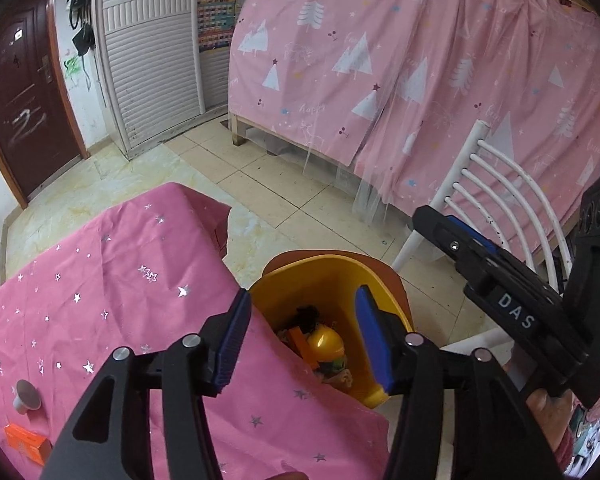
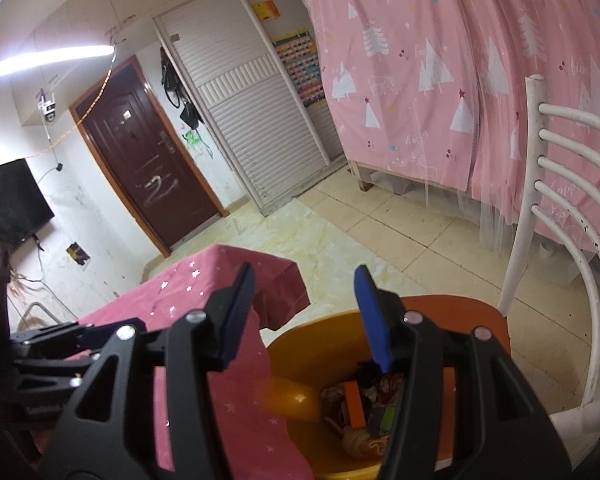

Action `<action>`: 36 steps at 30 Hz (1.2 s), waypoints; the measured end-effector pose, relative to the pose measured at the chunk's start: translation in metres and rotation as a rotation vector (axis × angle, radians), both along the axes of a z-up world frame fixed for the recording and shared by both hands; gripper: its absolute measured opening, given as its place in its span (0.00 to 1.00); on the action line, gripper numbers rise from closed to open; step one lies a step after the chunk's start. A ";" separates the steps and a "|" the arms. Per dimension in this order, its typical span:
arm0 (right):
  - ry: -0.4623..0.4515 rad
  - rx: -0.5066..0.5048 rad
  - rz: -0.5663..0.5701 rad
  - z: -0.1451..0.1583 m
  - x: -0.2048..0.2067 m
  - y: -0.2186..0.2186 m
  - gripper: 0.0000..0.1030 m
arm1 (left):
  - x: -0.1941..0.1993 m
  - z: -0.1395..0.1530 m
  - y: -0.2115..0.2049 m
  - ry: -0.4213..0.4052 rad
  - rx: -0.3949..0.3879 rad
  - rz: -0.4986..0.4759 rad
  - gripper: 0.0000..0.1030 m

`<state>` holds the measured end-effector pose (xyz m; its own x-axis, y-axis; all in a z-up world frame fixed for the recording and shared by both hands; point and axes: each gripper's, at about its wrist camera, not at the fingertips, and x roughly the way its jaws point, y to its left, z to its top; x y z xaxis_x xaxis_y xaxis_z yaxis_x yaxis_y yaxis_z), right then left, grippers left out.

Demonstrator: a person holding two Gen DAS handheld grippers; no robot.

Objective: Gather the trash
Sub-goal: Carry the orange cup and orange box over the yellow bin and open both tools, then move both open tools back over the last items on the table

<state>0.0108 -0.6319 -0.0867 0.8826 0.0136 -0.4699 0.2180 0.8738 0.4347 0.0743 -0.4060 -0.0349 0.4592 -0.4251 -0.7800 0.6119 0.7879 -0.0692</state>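
Both sets of tongs are spread wide with nothing between them, left tongs (image 1: 302,334) and right tongs (image 2: 304,314) over the yellow plastic trash bin (image 1: 324,272), which sits on an orange chair seat (image 2: 460,308) and holds mixed scraps. Only the left camera catches the small orange cardboard box (image 1: 26,442) and white round knob-like thing (image 1: 27,396) at 8 o'clock on the pink star-print tabletop (image 1: 120,280). Only the right camera shows the black wall TV (image 2: 12,196) at 9 o'clock. Tiled floor (image 1: 284,184), pink tree-print curtain (image 1: 380,60) at 1 o'clock.
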 end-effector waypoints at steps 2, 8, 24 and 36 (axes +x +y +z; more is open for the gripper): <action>0.000 0.000 0.001 0.000 0.000 0.001 0.48 | -0.002 0.001 0.000 -0.001 0.000 -0.002 0.45; -0.001 -0.005 0.013 0.000 0.001 0.006 0.54 | -0.002 0.005 0.006 0.007 -0.008 0.001 0.46; 0.016 -0.040 0.086 0.001 0.014 0.037 0.55 | 0.002 0.016 0.060 0.019 -0.052 0.077 0.46; 0.037 -0.065 0.182 0.007 0.031 0.082 0.55 | 0.003 0.027 0.127 -0.035 -0.046 0.193 0.59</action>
<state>0.0419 -0.5496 -0.0793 0.8504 0.1402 -0.5071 0.0682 0.9263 0.3706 0.0770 -0.2793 -0.0084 0.5617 -0.3617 -0.7441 0.4527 0.8871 -0.0894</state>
